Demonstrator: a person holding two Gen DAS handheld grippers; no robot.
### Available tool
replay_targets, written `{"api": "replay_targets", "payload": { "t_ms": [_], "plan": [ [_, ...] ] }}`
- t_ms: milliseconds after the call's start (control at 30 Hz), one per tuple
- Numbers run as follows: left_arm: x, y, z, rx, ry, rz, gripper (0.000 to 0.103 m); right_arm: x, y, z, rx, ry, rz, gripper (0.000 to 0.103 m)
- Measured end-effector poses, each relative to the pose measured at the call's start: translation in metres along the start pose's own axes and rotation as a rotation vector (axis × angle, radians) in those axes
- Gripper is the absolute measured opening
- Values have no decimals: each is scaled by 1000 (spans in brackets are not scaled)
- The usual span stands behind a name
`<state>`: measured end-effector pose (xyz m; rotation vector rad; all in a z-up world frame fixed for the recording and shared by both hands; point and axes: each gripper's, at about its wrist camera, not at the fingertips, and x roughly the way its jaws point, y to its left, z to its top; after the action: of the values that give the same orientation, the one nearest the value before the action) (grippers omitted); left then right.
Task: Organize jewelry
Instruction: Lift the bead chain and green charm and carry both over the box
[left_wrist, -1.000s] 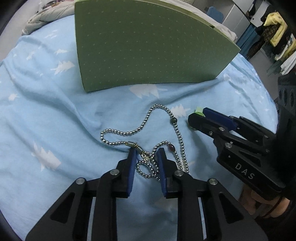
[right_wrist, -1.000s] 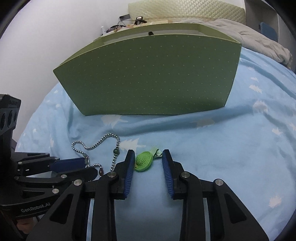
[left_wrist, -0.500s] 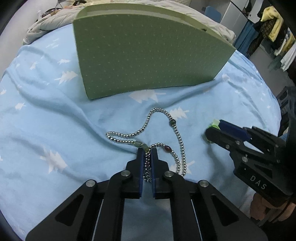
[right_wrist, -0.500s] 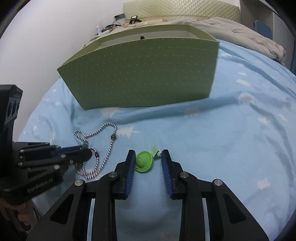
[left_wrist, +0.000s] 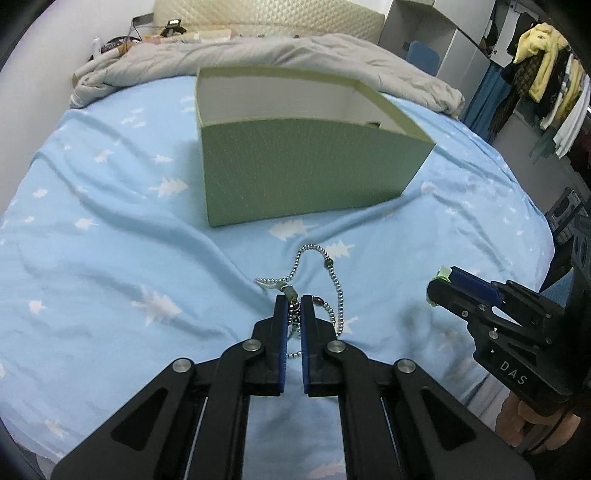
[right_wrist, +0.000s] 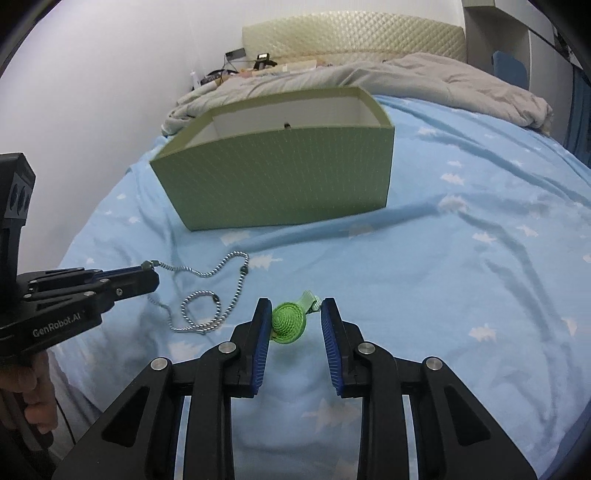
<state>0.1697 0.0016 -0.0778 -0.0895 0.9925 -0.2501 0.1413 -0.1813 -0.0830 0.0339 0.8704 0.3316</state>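
A light blue bedsheet printed with small white trees (left_wrist: 110, 229) is covering the bed and lying in soft creases. A rumpled grey quilt (left_wrist: 280, 51) is bunching along the far end of the bed, and behind it a pale quilted headboard (right_wrist: 351, 33) is standing against the white wall (right_wrist: 92, 92). Small cluttered items, too blurred to identify, are sitting on a ledge beside the headboard (right_wrist: 258, 64). Clothes, among them a yellow garment (left_wrist: 535, 44), are hanging at the far right of the left wrist view, next to a white cabinet (left_wrist: 454, 48) and a blue chair back (left_wrist: 423, 59).
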Motion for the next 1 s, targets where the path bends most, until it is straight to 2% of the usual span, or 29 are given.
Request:
{"api": "replay_targets", "payload": {
  "t_ms": [533, 1000],
  "plan": [
    [-62, -8, -8, 9, -112, -7, 5, -54, 22, -3, -6, -78, -4, 25],
    [-101, -20, -11, 17, -161, 18, 5, -94, 31, -6, 7, -126, 14, 25]
  ]
}}
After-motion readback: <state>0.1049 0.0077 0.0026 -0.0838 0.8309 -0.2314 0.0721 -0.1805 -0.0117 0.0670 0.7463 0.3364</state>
